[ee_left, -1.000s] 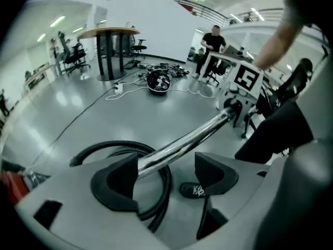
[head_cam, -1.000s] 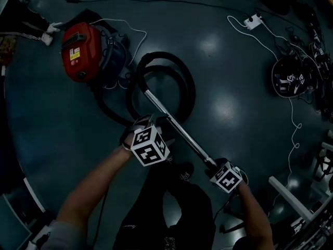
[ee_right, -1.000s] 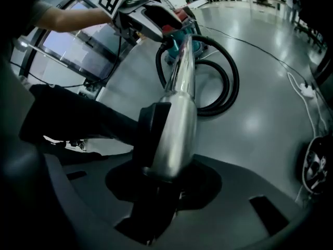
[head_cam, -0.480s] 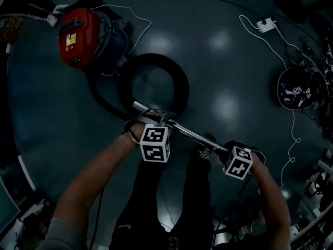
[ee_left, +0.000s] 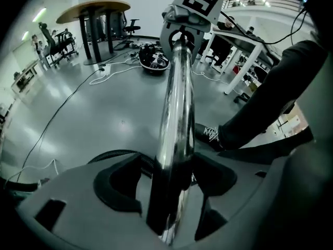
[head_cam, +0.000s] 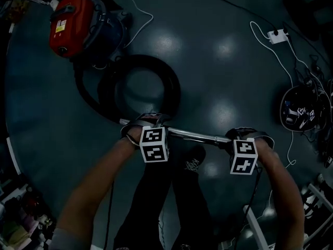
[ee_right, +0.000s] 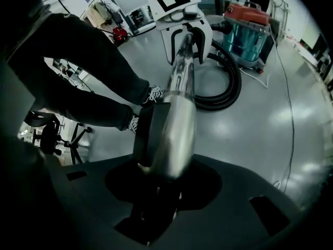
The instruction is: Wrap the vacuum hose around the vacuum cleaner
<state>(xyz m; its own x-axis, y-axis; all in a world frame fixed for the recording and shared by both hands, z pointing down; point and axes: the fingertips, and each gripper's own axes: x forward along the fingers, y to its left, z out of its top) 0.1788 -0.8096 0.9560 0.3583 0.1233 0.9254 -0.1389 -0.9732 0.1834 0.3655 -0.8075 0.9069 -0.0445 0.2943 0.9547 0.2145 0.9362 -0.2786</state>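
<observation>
white power strip (head_cam: pixel 277 35) on floor (head_cam: pixel 218 77) | wooden-topped table (ee_left: pixel 93 7), chairs (ee_left: pixel 56 39) beside | black cable-tangled device (head_cam: pixel 301 110) far right

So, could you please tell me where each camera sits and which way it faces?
Head view: on the head, facing the floor; forearms, legs, left tongs and right tongs on the tube.
Left gripper view: on the left tongs, along the tube towards the right tongs; a leg shows.
Right gripper view: on the right tongs, towards the left tongs and vacuum; legs show.
Shared: tube, hose.
</observation>
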